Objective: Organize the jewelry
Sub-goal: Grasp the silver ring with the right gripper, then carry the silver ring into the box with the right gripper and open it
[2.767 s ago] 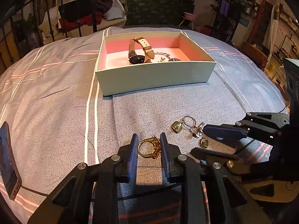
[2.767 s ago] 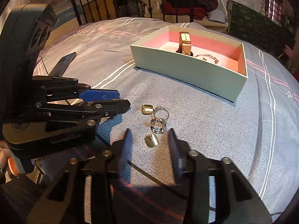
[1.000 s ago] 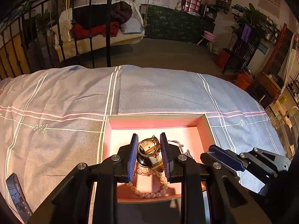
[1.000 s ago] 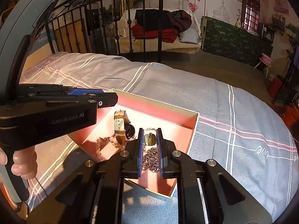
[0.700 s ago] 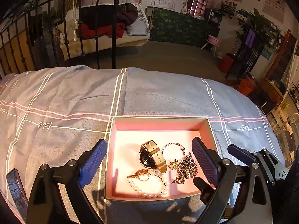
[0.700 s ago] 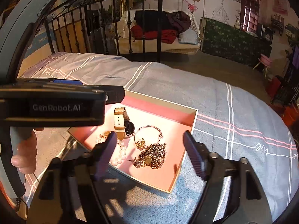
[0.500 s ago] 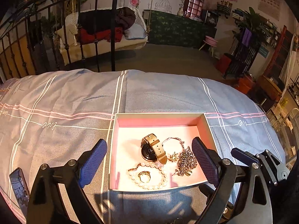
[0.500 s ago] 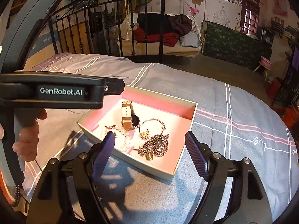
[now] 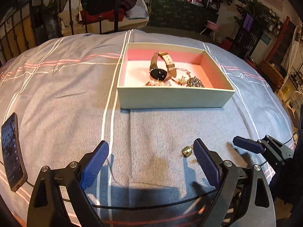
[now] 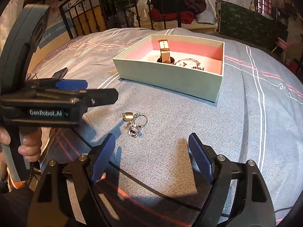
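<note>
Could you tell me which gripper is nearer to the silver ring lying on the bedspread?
Right. The silver ring lies just ahead of the right gripper; the left gripper is off to its side.

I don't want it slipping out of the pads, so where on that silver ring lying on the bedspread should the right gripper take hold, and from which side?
Judging by its pose, the silver ring lies flat on the bedspread, so come from above, pads across the band's outer edges. Keep clear of the gold charm touching its left side. The right gripper is empty, jaws closing slightly.
</note>
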Action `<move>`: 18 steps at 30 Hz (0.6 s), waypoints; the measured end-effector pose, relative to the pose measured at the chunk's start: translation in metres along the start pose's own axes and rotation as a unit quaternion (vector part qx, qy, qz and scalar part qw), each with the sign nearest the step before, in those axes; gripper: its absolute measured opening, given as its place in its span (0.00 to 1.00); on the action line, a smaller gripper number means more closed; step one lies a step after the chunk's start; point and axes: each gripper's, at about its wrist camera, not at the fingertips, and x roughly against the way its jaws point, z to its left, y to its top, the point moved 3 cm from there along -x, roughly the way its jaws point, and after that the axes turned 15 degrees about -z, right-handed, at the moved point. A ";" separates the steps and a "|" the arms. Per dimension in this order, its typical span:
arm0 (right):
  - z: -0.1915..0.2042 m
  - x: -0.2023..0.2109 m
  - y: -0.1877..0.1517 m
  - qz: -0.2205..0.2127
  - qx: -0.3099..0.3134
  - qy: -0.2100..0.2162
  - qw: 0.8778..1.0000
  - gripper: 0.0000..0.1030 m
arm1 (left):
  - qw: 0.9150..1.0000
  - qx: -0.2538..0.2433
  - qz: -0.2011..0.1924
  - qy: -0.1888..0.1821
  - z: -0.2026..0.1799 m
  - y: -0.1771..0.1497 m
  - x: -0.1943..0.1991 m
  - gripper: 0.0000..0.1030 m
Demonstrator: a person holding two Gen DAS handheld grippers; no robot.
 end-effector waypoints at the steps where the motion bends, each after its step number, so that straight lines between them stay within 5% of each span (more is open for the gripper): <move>1: 0.001 -0.002 0.001 0.003 -0.001 0.003 1.000 0.69 | 1.000 -0.001 0.006 -0.001 0.001 -0.004 -0.002 0.83; 8: 0.020 -0.019 0.003 0.024 0.021 0.026 0.999 0.52 | 1.000 -0.008 0.009 0.015 0.009 -0.008 -0.003 0.80; 12: 0.026 -0.026 0.004 0.028 0.035 0.023 0.999 0.17 | 1.000 0.003 0.012 0.011 0.014 -0.007 -0.003 0.80; 15: 0.022 -0.023 0.005 0.026 0.026 0.021 0.999 0.17 | 1.000 -0.003 0.016 0.007 0.010 -0.010 -0.006 0.76; 18: 0.016 -0.015 0.005 0.019 0.019 0.015 1.000 0.17 | 1.000 -0.014 0.024 -0.001 0.002 -0.013 -0.011 0.44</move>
